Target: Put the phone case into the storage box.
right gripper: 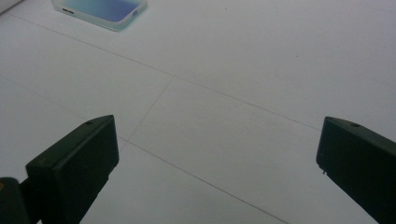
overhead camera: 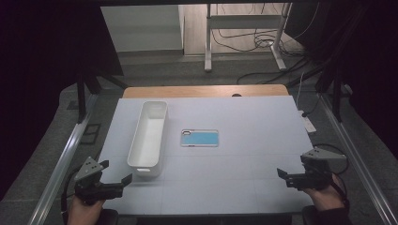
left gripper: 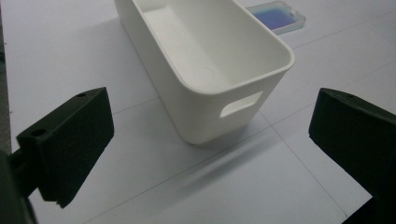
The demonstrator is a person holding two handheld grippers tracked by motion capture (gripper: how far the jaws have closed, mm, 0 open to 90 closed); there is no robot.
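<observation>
White plastic oblong bin (overhead camera: 148, 139) lies lengthwise on pale table mat (overhead camera: 244, 154), handle slot facing left gripper (overhead camera: 112, 174). Blue clear-edged phone case (overhead camera: 199, 138) flat just beside bin, probably meant for it. Right gripper (overhead camera: 280, 174) well apart. Both spread, empty.

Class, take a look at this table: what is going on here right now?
A person holds a two-jaw gripper in each hand at the near edge of a white table. The left gripper and the right gripper are both open and hold nothing. A long white bin stands empty in front of the left gripper, and a blue phone case lies flat beside the bin, apart from it. Nothing is being touched yet.
</observation>
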